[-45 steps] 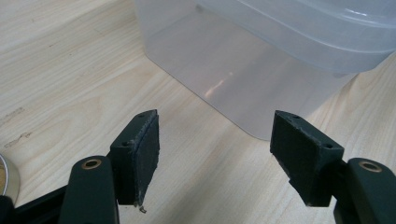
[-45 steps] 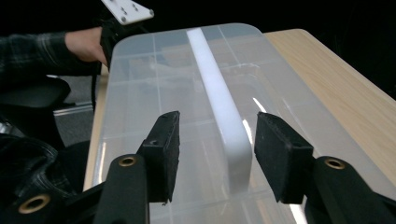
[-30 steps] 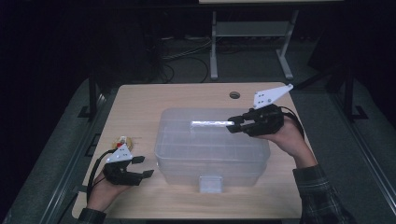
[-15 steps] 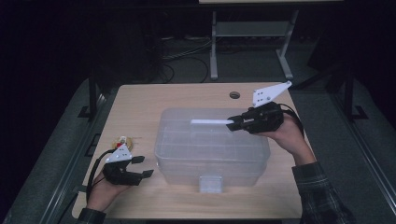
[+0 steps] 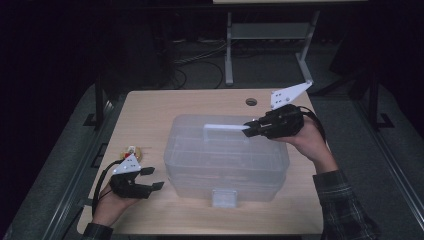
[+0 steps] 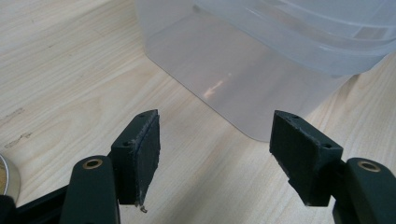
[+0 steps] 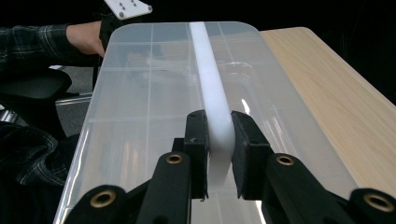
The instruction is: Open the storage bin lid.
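Dark floor and a metal stand frame surround the pale wooden table (image 5: pixel 150 115) where we work, its grain fine and matte, with a small round cable hole (image 5: pixel 251 102) near the far edge. At the middle of the table stands our clear plastic storage box (image 5: pixel 227 160), rectangular with rounded corners, its translucent lid moulded with ribs and a white latch (image 5: pixel 223 197) on the near side facing us. Along the lid runs a flat white handle (image 5: pixel 222 128), smooth and strap-like, raised above the lid. Our right gripper (image 5: pixel 248 128) reaches in over the box's right end, and in the right gripper view its black, flat-padded jaws are pressed together on the end of that handle (image 7: pixel 215 116). Our left gripper (image 5: pixel 151 178) rests low by the near left corner of the table, just beside the box's left wall; in the left gripper view (image 6: pixel 215 154) its jaws stand wide apart with bare wood between them and the box's frosted corner (image 6: pixel 243 70) ahead. Near the left edge lies a small round yellowish object (image 5: pixel 132 150), too small for us to identify.
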Available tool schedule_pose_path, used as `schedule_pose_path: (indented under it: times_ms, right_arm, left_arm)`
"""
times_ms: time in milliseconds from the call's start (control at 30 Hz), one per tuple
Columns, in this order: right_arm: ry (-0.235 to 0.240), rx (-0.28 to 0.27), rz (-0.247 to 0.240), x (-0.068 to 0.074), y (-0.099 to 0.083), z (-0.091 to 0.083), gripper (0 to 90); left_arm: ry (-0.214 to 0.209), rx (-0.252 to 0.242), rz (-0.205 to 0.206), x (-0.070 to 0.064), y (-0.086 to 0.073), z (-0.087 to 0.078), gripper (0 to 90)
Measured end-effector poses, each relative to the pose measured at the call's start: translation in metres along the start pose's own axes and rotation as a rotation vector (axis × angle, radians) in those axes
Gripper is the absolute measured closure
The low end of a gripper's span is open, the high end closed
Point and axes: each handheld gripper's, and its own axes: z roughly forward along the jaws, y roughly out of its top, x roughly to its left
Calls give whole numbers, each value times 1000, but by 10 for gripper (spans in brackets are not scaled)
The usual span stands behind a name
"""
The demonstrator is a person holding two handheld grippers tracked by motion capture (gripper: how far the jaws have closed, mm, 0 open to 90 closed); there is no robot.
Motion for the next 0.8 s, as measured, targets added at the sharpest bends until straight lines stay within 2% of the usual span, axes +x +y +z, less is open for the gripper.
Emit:
schedule_pose_path:
  times_ms: [467, 533, 800]
  right_arm:
    - [45, -16, 43, -17, 5, -3, 778]
    - [58, -18, 61, -21, 6, -4, 779]
    - [69, -17, 87, -29, 11, -5, 778]
  left_arm:
    - [-3, -2, 1, 0, 0, -1, 341]
    - [-3, -4, 2, 0, 0, -2, 345]
    - [-7, -6, 6, 1, 1, -3, 357]
